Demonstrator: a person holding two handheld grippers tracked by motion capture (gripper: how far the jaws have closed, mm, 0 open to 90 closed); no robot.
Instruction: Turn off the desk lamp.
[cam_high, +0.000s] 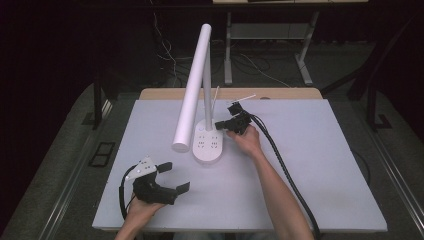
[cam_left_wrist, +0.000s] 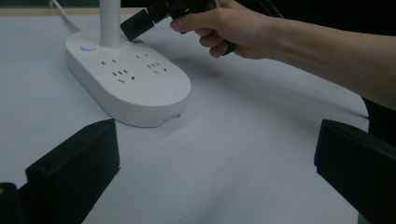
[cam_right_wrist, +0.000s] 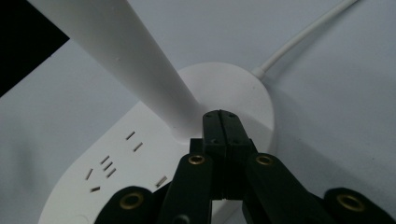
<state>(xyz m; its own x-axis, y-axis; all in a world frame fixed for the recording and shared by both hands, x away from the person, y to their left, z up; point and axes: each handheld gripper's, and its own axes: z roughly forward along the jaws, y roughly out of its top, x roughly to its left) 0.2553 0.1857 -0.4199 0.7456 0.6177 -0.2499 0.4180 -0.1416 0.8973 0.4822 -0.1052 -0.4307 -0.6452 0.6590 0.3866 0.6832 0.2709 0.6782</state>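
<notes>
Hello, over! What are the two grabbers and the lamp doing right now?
Left gripper open, hovering near table edge. Right gripper shut, tip at lamp base by the pole. Nothing in the way.

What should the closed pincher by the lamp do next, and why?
Probably slide the right gripper a little toward the round button and press. Its jaws are shut, tips at the foot of the lamp post on the base, while the left gripper waits open.

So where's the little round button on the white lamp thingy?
In the left gripper view the button sits on top of the lamp base, at its far left end just left of the white pole, with the right gripper hovering close by.
</notes>
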